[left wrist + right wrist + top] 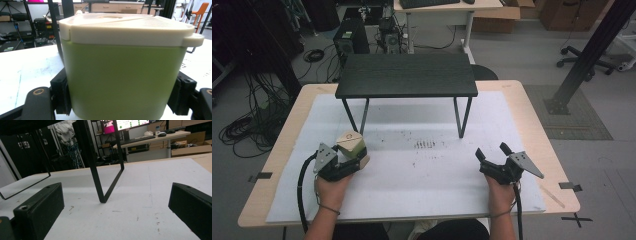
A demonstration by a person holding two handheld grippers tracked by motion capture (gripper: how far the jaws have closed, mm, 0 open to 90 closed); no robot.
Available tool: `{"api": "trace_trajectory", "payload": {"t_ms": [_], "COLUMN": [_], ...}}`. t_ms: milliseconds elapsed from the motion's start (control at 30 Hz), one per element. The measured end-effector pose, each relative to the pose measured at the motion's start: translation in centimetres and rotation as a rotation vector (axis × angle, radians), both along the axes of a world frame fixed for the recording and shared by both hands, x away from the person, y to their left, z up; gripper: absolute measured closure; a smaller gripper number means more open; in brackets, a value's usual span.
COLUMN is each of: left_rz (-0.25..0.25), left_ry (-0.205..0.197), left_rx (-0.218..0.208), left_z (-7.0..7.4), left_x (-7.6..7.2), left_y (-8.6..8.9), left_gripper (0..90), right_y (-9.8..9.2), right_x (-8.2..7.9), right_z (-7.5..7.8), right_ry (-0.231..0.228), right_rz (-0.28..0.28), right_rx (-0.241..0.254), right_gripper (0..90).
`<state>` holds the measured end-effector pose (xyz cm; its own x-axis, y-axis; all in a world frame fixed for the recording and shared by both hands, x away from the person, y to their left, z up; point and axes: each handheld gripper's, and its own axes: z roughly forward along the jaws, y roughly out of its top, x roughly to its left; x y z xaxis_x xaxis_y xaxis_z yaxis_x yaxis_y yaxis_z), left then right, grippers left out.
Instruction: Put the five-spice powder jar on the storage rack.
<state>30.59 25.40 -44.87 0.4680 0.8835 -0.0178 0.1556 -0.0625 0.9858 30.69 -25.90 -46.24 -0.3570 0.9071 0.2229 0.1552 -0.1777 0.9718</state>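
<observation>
Green plastic tub with cream lid (123, 75), lower left, pinched by left gripper (354, 159) for lifting | right gripper (492, 152) waits, jaws spread, lower right

In the left gripper view, the pale green plastic container with a cream lid (125, 82) is running off the lower edge of the frame, so its base is staying unseen, and it is hiding most of the counter behind it. The black jaws of the left tool (122, 97) are being cut off at the lower corners. In the high view, this container (351, 144) is too small for its lid details to read. In the right gripper view, the black metal-legged shelf (100, 170) is being cropped at the upper edge, its top out of frame.
</observation>
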Motion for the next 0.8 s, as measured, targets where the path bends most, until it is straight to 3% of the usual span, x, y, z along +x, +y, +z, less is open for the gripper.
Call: {"api": "trace_trajectory", "payload": {"t_ms": [533, 800], "left_rz": [0.009, -0.041], "left_ry": [-0.007, -0.024], "left_rx": [-0.006, 0.005], "left_z": [-0.03, 0.49], "left_x": [-0.23, -0.69], "left_y": [0.09, -0.28], "left_gripper": [29.4, 29.5], "right_y": [0.03, 0.06], "right_x": [0.02, 0.0], "right_z": [0.0, 0.0], "right_ry": [0.003, 0.003], "right_rz": [0.001, 0.003], "right_rx": [-0.004, -0.007], "right_gripper": [0.0, 0.0]}}
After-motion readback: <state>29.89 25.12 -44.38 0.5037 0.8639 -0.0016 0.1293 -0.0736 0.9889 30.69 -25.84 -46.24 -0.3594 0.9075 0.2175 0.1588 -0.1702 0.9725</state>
